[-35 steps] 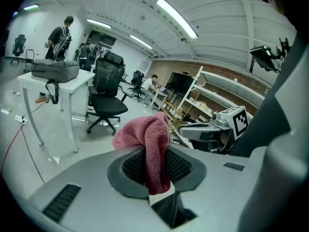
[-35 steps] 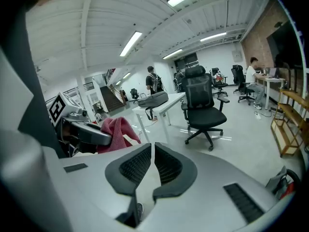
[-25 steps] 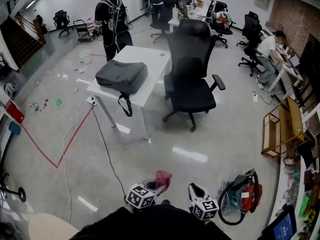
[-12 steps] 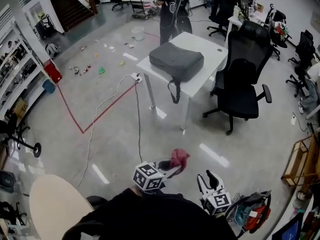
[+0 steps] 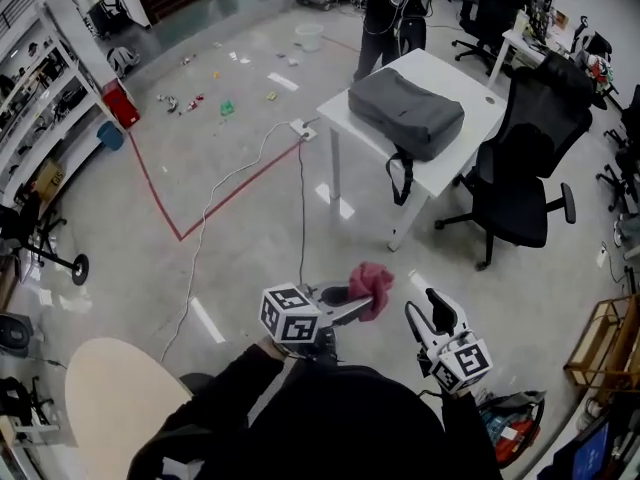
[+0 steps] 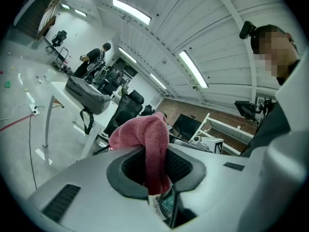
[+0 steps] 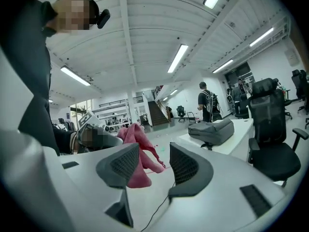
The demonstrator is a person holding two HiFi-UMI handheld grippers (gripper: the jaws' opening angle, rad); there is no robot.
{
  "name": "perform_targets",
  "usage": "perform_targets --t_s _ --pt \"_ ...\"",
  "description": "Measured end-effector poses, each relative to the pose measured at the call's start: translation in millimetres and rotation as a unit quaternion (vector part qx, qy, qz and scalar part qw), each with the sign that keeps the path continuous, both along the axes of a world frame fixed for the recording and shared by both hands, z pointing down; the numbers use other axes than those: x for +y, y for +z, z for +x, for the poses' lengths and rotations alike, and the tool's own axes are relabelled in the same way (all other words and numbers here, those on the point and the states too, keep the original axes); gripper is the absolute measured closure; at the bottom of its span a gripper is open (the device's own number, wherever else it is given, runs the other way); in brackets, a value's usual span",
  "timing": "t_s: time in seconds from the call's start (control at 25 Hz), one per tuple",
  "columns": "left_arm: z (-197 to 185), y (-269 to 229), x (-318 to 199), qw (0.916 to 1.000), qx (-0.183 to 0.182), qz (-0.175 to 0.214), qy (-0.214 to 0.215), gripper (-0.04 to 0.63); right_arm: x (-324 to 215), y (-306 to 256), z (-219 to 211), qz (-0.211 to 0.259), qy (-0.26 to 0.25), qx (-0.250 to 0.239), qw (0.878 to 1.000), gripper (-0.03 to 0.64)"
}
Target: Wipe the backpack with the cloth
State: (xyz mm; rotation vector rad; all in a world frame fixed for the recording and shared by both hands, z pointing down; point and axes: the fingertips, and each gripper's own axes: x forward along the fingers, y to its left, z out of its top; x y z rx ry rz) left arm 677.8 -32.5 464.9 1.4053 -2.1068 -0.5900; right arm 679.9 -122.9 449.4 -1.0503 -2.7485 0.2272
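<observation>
A grey backpack [image 5: 405,113] lies flat on a white table [image 5: 470,143] far ahead, with one strap hanging over the near edge. My left gripper [image 5: 352,303] is shut on a pink cloth [image 5: 372,286], held up in the air. In the left gripper view the cloth [image 6: 142,134] drapes over and down between the pads of that gripper [image 6: 155,170], and the backpack [image 6: 87,93] is small and distant. My right gripper [image 5: 430,313] is beside it with its jaws opening and nothing between them. The right gripper view shows this gripper [image 7: 153,166], the cloth [image 7: 135,139] beyond it and the backpack [image 7: 211,131].
A black office chair [image 5: 525,168] stands right of the table. A person [image 5: 395,8] stands behind it. A white cable [image 5: 235,183] and red tape line [image 5: 215,203] cross the floor. A round beige tabletop [image 5: 120,398] is at my lower left, a bag [image 5: 505,413] at lower right.
Both grippers have risen and moved toward the table, which has shifted right in the head view. The right gripper's jaws went from shut to apart. The left still holds the cloth.
</observation>
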Motion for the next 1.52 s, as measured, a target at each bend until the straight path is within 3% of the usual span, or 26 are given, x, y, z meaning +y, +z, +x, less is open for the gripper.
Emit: perform_targets --t_s 0.32,0.52,0.64,0.72,0.8,0.96,1.12,1.32,1.4,1.48,1.52 --pt "-67.0 -12.2 66.7 0.9981 -0.03 0.044 0.032 0.509 100.0 -24.6 -61.9 0.028 -0.075 -0.035 0.996 0.4" --pt "-78.9 -3.8 83.1 0.9961 -0.008 0.072 0.051 0.509 151.8 -17.1 -70.8 0.077 -0.151 -0.03 0.985 0.327" --pt "-91.5 -0.5 85.3 0.9941 0.01 0.088 0.063 0.509 172.5 -4.9 -79.4 0.131 -0.198 -0.055 0.97 0.31" --pt "-95.3 3.2 83.3 0.9909 0.03 0.099 0.085 0.509 178.8 11.8 -85.7 0.172 -0.223 -0.053 0.958 0.31" --pt "-95.6 6.3 80.4 0.9856 0.052 0.11 0.118 0.509 183.5 23.7 -93.6 0.178 -0.243 -0.042 0.953 0.31" --pt "-118.8 6.6 73.9 0.9768 0.091 0.133 0.141 0.503 189.6 21.1 -117.5 0.141 -0.278 -0.054 0.949 0.311" --pt "-177.6 3.0 67.6 0.9767 0.122 0.161 0.074 0.497 179.1 16.5 -168.2 0.063 -0.258 -0.039 0.963 0.367" --pt "-248.0 -8.9 45.2 0.9764 0.128 0.174 0.005 0.491 149.6 3.6 -234.7 0.024 -0.248 -0.028 0.968 0.377" --pt "-267.8 -12.3 29.2 0.9704 0.133 0.201 -0.008 0.471 130.7 0.0 -256.3 -0.01 -0.253 -0.015 0.967 0.377" --pt "-284.8 -17.5 17.3 0.9576 0.139 0.252 -0.014 0.428 113.9 -3.5 -279.2 -0.049 -0.256 0.0 0.965 0.387" --pt "-293.4 -21.2 15.1 0.9499 0.14 0.279 -0.016 0.377 107.7 -5.0 -290.9 -0.069 -0.256 0.007 0.964 0.409"
